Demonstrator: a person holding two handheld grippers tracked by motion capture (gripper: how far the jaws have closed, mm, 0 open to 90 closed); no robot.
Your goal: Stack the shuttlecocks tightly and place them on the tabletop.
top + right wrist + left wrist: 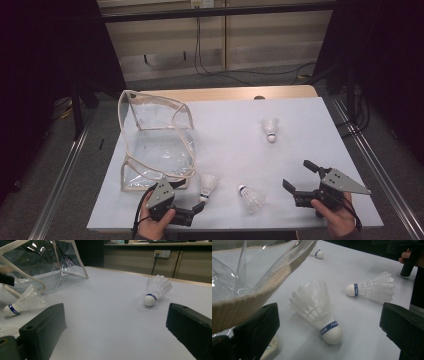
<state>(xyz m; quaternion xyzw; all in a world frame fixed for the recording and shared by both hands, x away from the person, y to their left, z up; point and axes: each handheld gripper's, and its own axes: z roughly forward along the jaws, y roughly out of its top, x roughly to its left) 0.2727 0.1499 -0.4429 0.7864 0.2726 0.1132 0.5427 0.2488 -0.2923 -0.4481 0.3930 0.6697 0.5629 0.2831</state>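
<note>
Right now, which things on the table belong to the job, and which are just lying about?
In the job:
near shuttlecock between the open left claw
clear bag
middle shuttlecock
far shuttlecock
open right claw

Lying about:
cables on the floor

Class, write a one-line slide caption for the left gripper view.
Open left gripper frames a shuttlecock lying on the table beside a clear bag.

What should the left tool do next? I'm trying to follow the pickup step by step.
Probably ease the left tool forward and close on the nearest shuttlecock. Its jaws stand open on either side of that shuttlecock, which lies on its side on the table beside the clear bag, not yet gripped.
</note>
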